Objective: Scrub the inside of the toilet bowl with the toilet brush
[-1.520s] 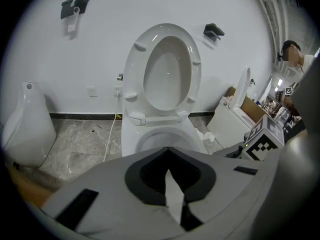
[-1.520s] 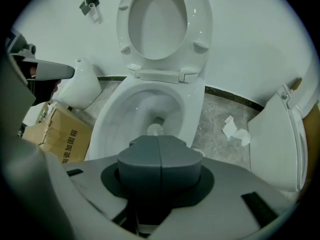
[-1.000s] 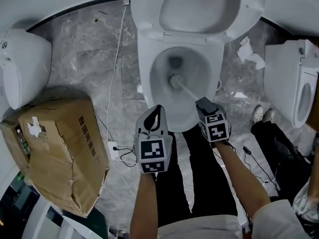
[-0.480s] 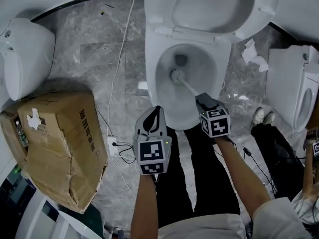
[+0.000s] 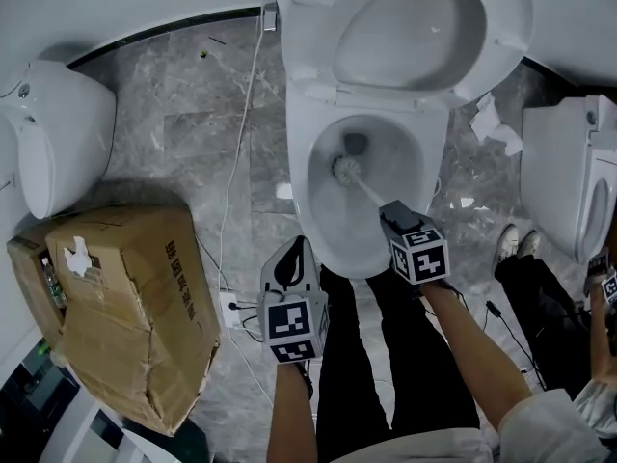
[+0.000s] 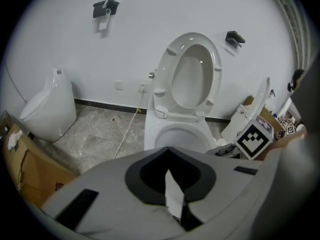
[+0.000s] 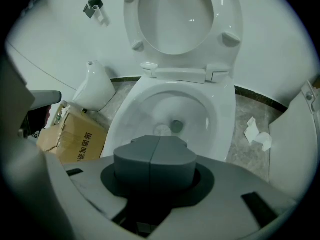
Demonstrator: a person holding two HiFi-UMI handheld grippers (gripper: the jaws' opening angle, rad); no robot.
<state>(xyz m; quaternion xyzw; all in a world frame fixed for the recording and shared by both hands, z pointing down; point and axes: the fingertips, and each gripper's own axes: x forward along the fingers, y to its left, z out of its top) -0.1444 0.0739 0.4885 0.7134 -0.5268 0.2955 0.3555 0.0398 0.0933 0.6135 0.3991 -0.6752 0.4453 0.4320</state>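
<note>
1. The right claw [image 5: 388, 210] is clamped on the handle of the toilet brush [image 5: 370, 191]. In the right gripper view its pads sit together with only a seam between them.
2. The brush is inside the toilet bowl [image 5: 301, 181]. Its brush head [image 5: 347, 170] rests low on the inner wall, just short of the drain [image 5: 355, 144].
3. The handle's long axis slants from the claw at the bowl's near right rim, forward, down and to the left, ending at the head. Any scrubbing stroke will probably push along that line or swing the head around it.
4. The left claw [image 5: 305, 242] hangs just outside the near left rim, apart from the brush. Its jaws are drawn together at the tips and seem to hold nothing, so the work falls to the right hand.
</note>
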